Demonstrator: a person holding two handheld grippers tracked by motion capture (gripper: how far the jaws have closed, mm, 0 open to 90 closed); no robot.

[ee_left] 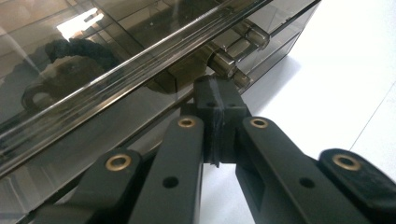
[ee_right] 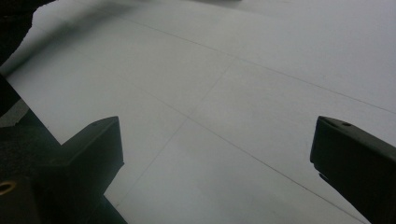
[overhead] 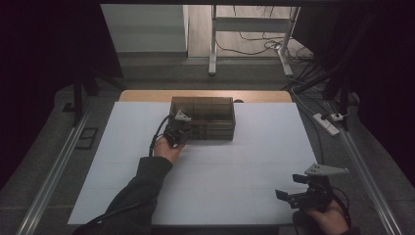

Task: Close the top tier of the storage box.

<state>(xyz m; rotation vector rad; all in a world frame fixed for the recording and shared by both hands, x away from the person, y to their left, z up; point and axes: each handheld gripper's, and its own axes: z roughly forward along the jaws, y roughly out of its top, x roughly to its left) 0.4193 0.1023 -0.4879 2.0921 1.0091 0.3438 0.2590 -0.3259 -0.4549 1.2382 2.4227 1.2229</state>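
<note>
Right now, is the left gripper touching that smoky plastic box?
Touching. In the left gripper view the shut left gripper has its jaw tips pressed against the latch on the box front.

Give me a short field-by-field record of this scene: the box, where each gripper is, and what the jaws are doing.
surface: white table top
object: smoky translucent plastic box with inner dividers, toward the far side
box front: small latch below the lid edge
left gripper: at the box's front left, jaws shut, tips at the latch
right gripper: near right corner, apart from the box, jaws open with nothing between them
</note>
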